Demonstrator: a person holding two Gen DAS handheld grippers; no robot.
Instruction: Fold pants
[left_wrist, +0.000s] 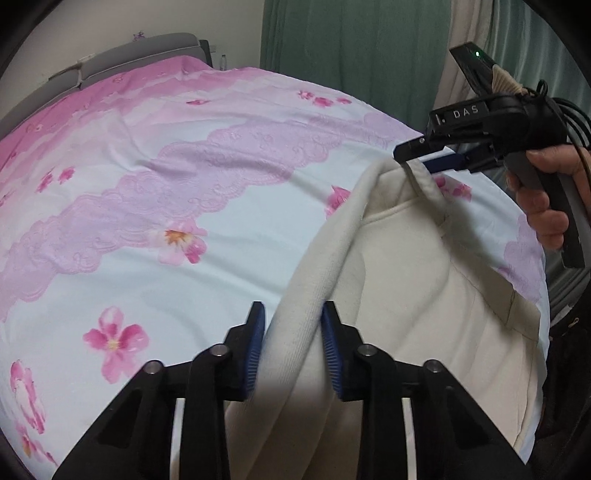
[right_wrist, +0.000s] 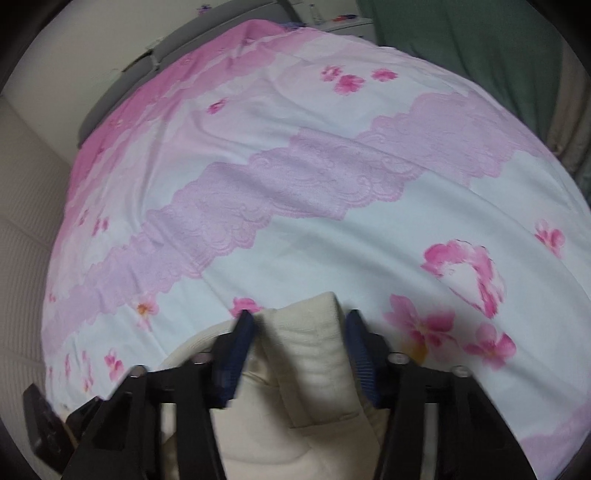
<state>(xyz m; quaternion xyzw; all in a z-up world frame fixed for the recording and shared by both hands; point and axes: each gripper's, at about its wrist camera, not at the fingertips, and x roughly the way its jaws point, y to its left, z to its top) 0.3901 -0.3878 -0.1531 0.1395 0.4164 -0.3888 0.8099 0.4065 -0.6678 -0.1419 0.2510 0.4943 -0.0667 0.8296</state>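
The cream, soft-knit cotton pants (left_wrist: 406, 295) lie on the bed's pink-and-white flowered cover (left_wrist: 147, 192), filling the lower right of the left wrist view and the bottom centre of the right wrist view.

The left tongs (left_wrist: 293, 343) reach in from the bottom centre of their own view, pointing steeply down. A thick rolled edge of the pants passes between the blue ribbed pads (left_wrist: 330, 354); the right pad presses the cloth and the left one lies against it, so the tongs are narrowed onto that fold.

The right tongs (left_wrist: 415, 158) appear in the upper right of the left wrist view, held by a person's hand (left_wrist: 543, 206) wrapped round the grey handle, fingers curled over the trigger. Their tips pinch a raised corner of the pants and hold it lifted off the cover. In their own view the right tongs (right_wrist: 299, 332) straddle a bunched cream hem, with a gap showing beside each pad.
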